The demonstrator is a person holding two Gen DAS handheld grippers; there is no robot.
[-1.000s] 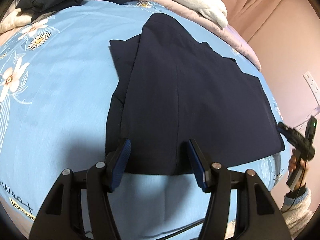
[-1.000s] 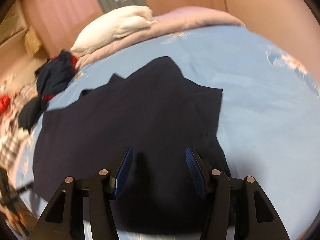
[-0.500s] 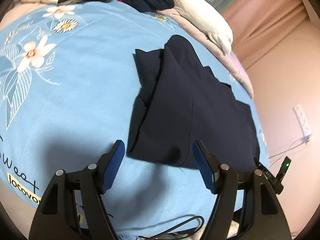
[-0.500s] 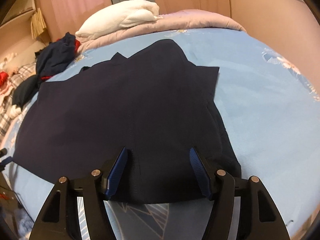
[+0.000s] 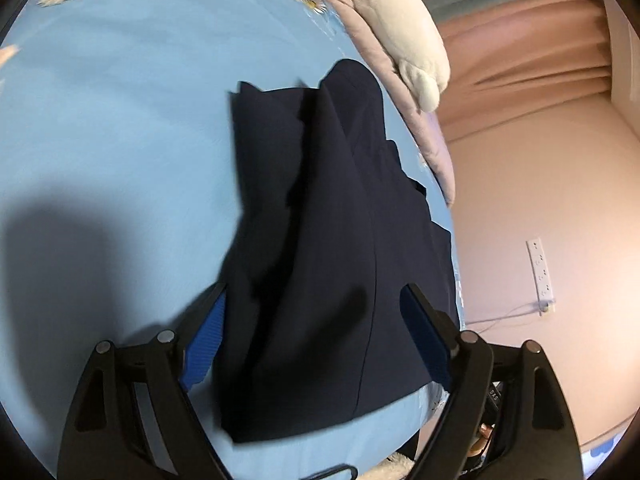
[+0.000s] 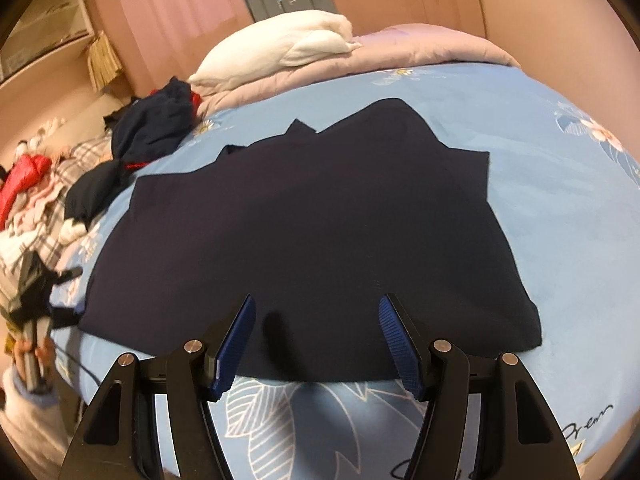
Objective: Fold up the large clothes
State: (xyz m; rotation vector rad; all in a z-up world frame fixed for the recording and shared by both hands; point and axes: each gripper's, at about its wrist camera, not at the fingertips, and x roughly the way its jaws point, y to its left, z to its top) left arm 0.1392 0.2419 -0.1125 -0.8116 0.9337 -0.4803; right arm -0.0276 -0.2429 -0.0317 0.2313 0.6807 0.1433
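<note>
A large dark navy garment [image 5: 328, 248] lies spread on a light blue flowered bedsheet [image 5: 112, 140], its sides folded in. It also shows in the right wrist view [image 6: 312, 232]. My left gripper [image 5: 314, 324] is open and empty, with the garment's near end between its blue pads. My right gripper [image 6: 316, 336] is open and empty, hovering over the garment's near hem. The left gripper and the hand that holds it show at the far left of the right wrist view [image 6: 36, 308].
A white pillow [image 6: 276, 56] and a pink-lilac quilt [image 6: 420, 52] lie at the head of the bed. A heap of dark and red clothes [image 6: 152, 128] sits at the far left. A wall with a power strip [image 5: 540, 270] is to the right of the bed.
The left gripper has swung right and moved in over the garment's end, which was ahead of it before. The right gripper has pulled back a little. Both stay open.
</note>
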